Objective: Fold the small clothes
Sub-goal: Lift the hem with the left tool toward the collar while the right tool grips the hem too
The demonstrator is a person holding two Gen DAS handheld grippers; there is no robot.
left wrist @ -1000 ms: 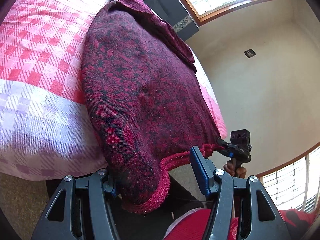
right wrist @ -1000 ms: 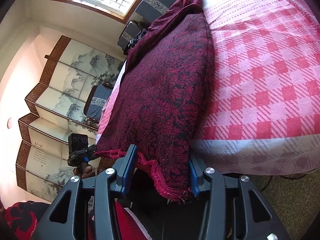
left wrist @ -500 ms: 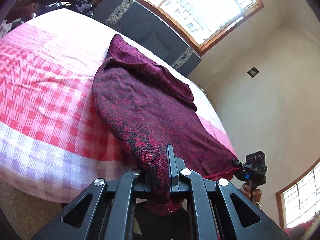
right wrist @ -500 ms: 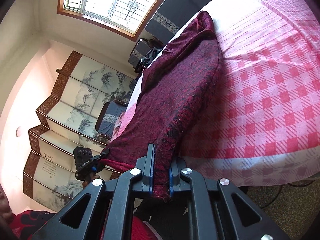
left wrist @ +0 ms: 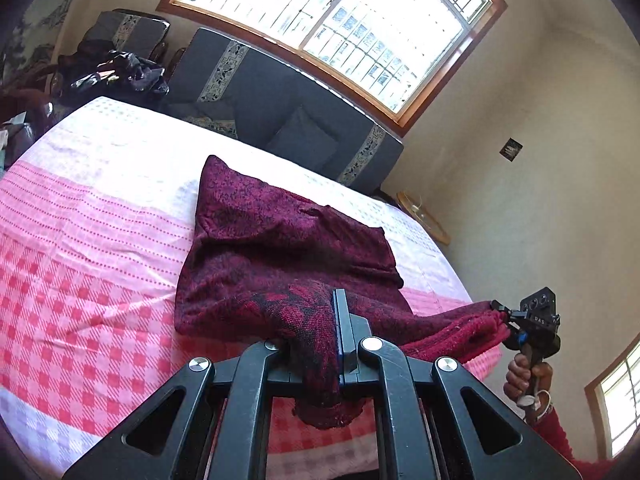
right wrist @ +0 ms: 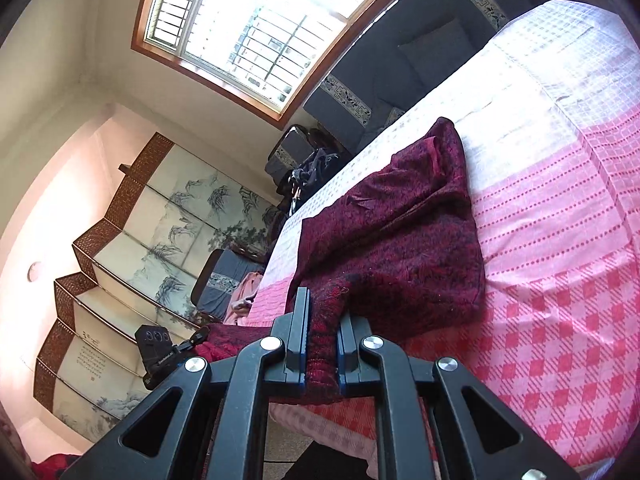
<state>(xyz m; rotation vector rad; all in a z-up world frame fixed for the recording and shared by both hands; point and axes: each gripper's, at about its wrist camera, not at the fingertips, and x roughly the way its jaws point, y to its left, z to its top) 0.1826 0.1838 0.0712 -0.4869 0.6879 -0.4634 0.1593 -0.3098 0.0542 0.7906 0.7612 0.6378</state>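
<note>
A dark red patterned knit garment [left wrist: 280, 236] lies on the pink checked bed cover [left wrist: 92, 292], its near hem lifted off the bed. My left gripper [left wrist: 320, 316] is shut on the hem's left corner, and cloth drapes over its left finger. My right gripper [right wrist: 322, 322] is shut on the other corner, a fold of the garment [right wrist: 400, 240] pinched between its blue pads. The hem stretches between the two. In the left wrist view the right gripper [left wrist: 498, 310] shows at the far right, held by a hand [left wrist: 524, 376]. In the right wrist view the left gripper [right wrist: 200, 334] shows at lower left.
A dark cushioned sofa [left wrist: 280, 108] stands beyond the bed under a barred window [left wrist: 340, 20]. A heap of dark clothes [left wrist: 116, 72] sits on a chair at far left. A painted folding screen [right wrist: 132, 264] stands left of the bed. The bed cover [right wrist: 560, 280] spreads to the right.
Both grippers closed on the hem corners and then rose. The garment's near edge came up off the bed's edge, and more of the room came into view.
</note>
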